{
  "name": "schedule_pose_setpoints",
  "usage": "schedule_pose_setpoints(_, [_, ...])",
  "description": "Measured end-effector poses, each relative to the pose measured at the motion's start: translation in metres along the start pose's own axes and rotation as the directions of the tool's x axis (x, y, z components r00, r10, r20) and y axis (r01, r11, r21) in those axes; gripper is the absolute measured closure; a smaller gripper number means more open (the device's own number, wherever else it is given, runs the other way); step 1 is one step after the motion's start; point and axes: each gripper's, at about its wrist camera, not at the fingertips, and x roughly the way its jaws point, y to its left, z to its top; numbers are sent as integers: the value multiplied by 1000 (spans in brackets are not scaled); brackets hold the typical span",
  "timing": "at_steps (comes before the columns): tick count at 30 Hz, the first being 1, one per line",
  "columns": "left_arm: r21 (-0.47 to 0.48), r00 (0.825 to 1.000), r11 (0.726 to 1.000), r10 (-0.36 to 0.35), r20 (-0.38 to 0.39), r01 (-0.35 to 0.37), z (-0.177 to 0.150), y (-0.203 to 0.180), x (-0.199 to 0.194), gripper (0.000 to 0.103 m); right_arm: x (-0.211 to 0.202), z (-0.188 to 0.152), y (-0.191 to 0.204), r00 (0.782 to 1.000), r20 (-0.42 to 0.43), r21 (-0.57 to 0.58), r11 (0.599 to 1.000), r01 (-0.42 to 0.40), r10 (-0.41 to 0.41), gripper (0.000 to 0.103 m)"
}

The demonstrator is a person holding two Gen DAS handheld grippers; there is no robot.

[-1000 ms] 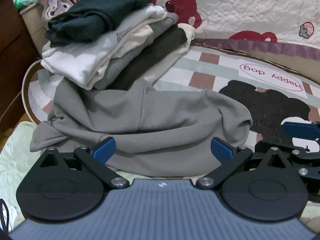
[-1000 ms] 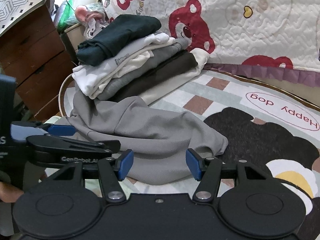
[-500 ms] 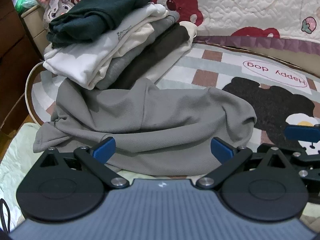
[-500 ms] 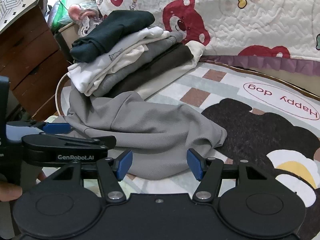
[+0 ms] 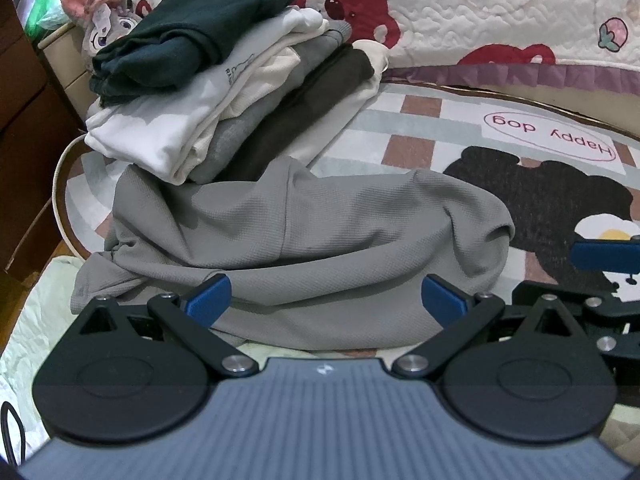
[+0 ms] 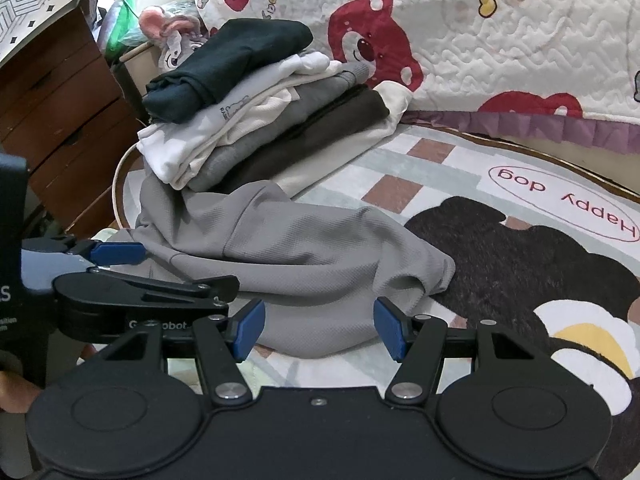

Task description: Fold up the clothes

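Observation:
A crumpled grey garment [image 5: 304, 248] lies on the patterned rug, its far side leaning against a stack of folded clothes [image 5: 224, 92]. It also shows in the right wrist view [image 6: 288, 256]. My left gripper [image 5: 326, 300] is open and empty, just in front of the garment's near edge. My right gripper [image 6: 318, 330] is open and empty at the garment's near right side. The left gripper shows at the left of the right wrist view [image 6: 120, 254].
The rug [image 6: 500, 232] has a black dog picture and "Happy dog" lettering. A quilted bear-print cover [image 6: 480, 40] hangs behind. A wooden drawer unit [image 6: 60, 120] and a plush toy [image 5: 100, 20] stand at the left. The folded stack [image 6: 256, 104] leans rightward.
Both grippers have eased back and shifted slightly, so the grey garment and the stack sit a little farther off. Both stay open. The garment has not moved.

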Motion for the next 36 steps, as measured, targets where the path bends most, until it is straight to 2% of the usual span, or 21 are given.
schedule_pose_setpoints(23, [14, 1000, 1000, -2, -3, 2, -1, -3, 0, 0, 3, -1, -3, 1000, -12, 4, 1000, 5, -5, 38])
schedule_pose_setpoints(27, [12, 999, 1000, -6, 41, 5, -3, 0, -10, 0, 10, -6, -10, 1000, -23, 34, 999, 1, 0, 27])
schedule_pose_setpoints(29, [-31, 996, 996, -79, 28, 80, -1, 13, -10, 0, 16, -10, -18, 999, -42, 78, 997, -6, 9, 27])
schedule_pose_setpoints(31, [-88, 985, 981, -172, 12, 172, 2, 29, -9, 1, 22, -13, -28, 998, -61, 117, 993, 5, 2, 27])
schedule_pose_setpoints(32, [-100, 985, 980, -173, 4, 173, 3, 39, -7, 1, 25, -13, -33, 998, -67, 121, 993, 17, -9, 27])
schedule_pose_setpoints(36, [-88, 999, 996, -36, -35, 33, 7, 90, 7, 1, 39, -12, -50, 994, -100, 117, 992, 43, -31, 27])
